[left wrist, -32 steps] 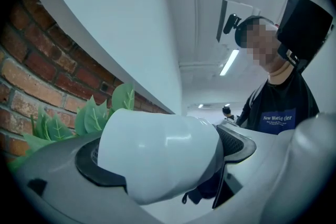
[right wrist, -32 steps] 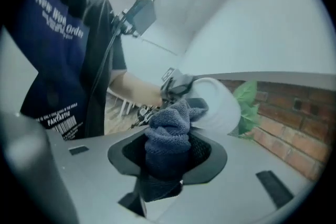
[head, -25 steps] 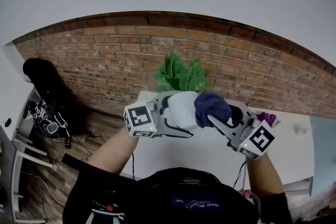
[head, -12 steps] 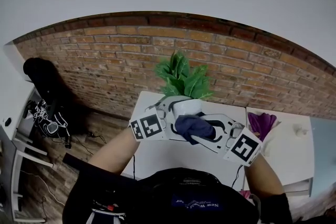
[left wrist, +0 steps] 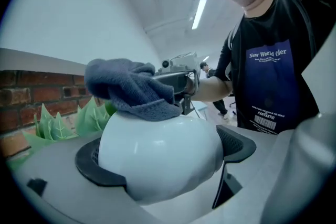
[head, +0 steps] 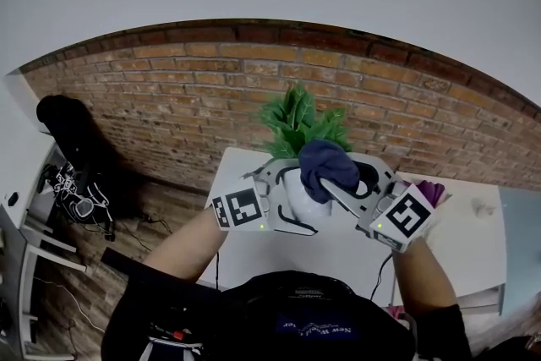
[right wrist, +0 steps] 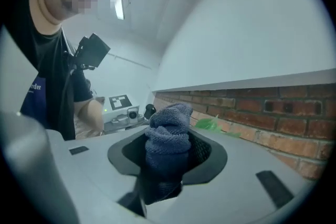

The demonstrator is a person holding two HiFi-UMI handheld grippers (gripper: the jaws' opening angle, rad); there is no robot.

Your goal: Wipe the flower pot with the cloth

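A white flower pot (head: pixel 297 203) with green leaves (head: pixel 297 123) is held up over the table, my left gripper (head: pixel 287 192) shut on its round body. In the left gripper view the pot (left wrist: pixel 157 157) fills the space between both dark pads. A dark blue cloth (head: pixel 326 166) is bunched in my right gripper (head: pixel 342 186), which is shut on it. The cloth (left wrist: pixel 131 91) rests on the pot's upper side near the leaves (left wrist: pixel 58 123). In the right gripper view the cloth (right wrist: pixel 168 139) stands up between the jaws and hides the pot.
Below the grippers lies a white table (head: pixel 355 245), with a second table (head: pixel 465 241) to its right. A purple object (head: pixel 433 192) sits at the joint between them. A brick wall (head: pixel 169 97) runs behind. Dark gear (head: pixel 72 135) stands at the left.
My right gripper has carried the cloth from low on the pot's front up to its upper right side. The left gripper holds the pot in nearly the same place.
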